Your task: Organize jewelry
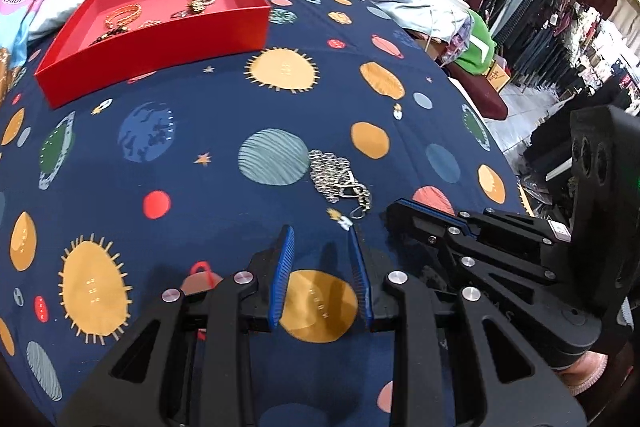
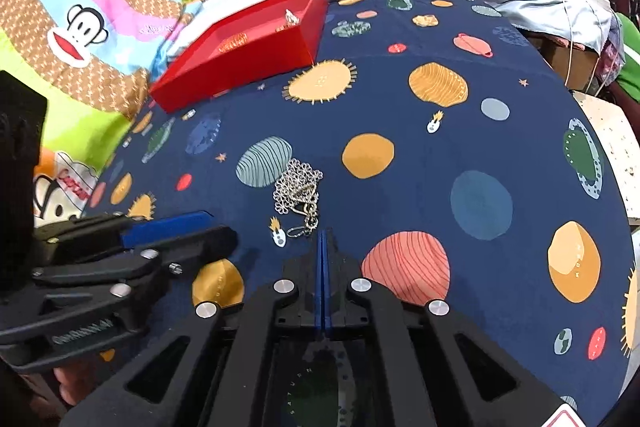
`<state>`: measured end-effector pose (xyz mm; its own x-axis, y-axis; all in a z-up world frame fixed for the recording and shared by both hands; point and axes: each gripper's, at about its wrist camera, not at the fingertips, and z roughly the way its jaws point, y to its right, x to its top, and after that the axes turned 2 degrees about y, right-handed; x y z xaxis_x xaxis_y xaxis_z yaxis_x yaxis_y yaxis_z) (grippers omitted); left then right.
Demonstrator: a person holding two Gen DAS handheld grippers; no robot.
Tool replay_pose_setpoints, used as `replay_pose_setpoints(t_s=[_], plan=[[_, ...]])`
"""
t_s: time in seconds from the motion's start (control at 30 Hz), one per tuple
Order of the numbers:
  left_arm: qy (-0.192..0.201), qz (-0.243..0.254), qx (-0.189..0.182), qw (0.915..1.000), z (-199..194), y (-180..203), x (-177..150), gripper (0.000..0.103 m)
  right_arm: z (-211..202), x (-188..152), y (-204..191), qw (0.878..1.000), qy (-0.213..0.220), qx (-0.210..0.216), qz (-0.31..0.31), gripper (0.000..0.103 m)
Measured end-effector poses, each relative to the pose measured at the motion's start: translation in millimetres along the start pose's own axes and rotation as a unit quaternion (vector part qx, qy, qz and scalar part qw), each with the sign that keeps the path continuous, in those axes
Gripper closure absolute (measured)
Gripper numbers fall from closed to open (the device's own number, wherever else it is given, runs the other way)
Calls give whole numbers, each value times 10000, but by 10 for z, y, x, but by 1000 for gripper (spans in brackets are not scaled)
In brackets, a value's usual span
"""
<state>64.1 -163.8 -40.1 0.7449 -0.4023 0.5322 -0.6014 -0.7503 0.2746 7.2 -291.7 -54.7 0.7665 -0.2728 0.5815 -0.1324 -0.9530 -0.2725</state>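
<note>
We're down to the silver chain (image 2: 298, 189) heaped on the planet bedsheet (image 1: 200, 187), well short of the red box (image 1: 160, 39). Right hand-held gripper (image 2: 325, 233) is clenched empty just beside its clasp; left hand-held gripper (image 1: 320, 239) hangs parted, empty. Next we'd need a pinch on those links.

Silver chain (image 1: 338, 177) heaped on planet sheet — red box (image 1: 160, 39) farther back, holding bracelets.

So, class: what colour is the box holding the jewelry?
Red box, paler pinkish floor inside; clearest in the left wrist view.
</note>
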Motion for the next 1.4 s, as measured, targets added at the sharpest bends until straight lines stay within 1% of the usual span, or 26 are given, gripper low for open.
replay_pose_setpoints(t_s=[0.07, 0.13, 0.23, 0.37, 0.43, 0.63, 0.73, 0.83, 0.87, 1.0, 1.07, 1.2, 1.27, 1.3, 1.4], plan=[[3, 26, 5, 10000, 2, 23, 7, 76, 2, 19, -25, 10000, -14, 13, -46, 100], [2, 30, 29, 10000, 9, 28, 13, 76, 13, 37, -62, 10000, -27, 0, -89, 90], [9, -16, 92, 10000, -1, -8, 18, 76, 42, 63, -109, 9999, -23, 21, -147, 88], [18, -48, 148, 9999, -15, -53, 36, 76, 127, 93, -120, 9997, -101, -1, -207, 88], [15, -45, 151, 9999, -13, -56, 48, 76, 138, 92, -99, 9997, -118, -24, -205, 98], [-37, 61, -4, 10000, 55, 45, 56, 76, 9, 42, 57, 10000, -69, 0, -35, 103], [-115, 140, -73, 9998, 146, 134, 43, 76, -17, 21, 110, 10000, -64, -43, 8, 103], [-168, 193, -52, 9997, 213, 185, 33, 77, -37, 36, 113, 9999, -14, 110, 52, 102], [-158, 186, 1, 9997, 217, 181, 35, 76, -40, 49, 95, 10000, -11, 95, 12, 102], [-131, 75, 120, 9998, 163, 67, 39, 76, -13, 95, 2, 9999, -36, 136, -81, 92], [-87, 17, 206, 9997, 117, 2, 39, 76, 23, 108, -40, 9998, -65, 159, -132, 91], [-33, -64, 298, 9995, 74, -80, 63, 76, 130, 119, -88, 9995, -165, 180, -199, 91], [-38, -78, 295, 9995, 73, -92, 65, 76, 171, 108, -83, 9995, -205, 91, -219, 96], [-40, -75, 287, 9996, 75, -89, 68, 76, 171, 103, -72, 9995, -201, 60, -222, 102], [-43, -43, 250, 9997, 86, -59, 72, 76, 88, 93, 6, 9999, -96, 20, -118, 102]])
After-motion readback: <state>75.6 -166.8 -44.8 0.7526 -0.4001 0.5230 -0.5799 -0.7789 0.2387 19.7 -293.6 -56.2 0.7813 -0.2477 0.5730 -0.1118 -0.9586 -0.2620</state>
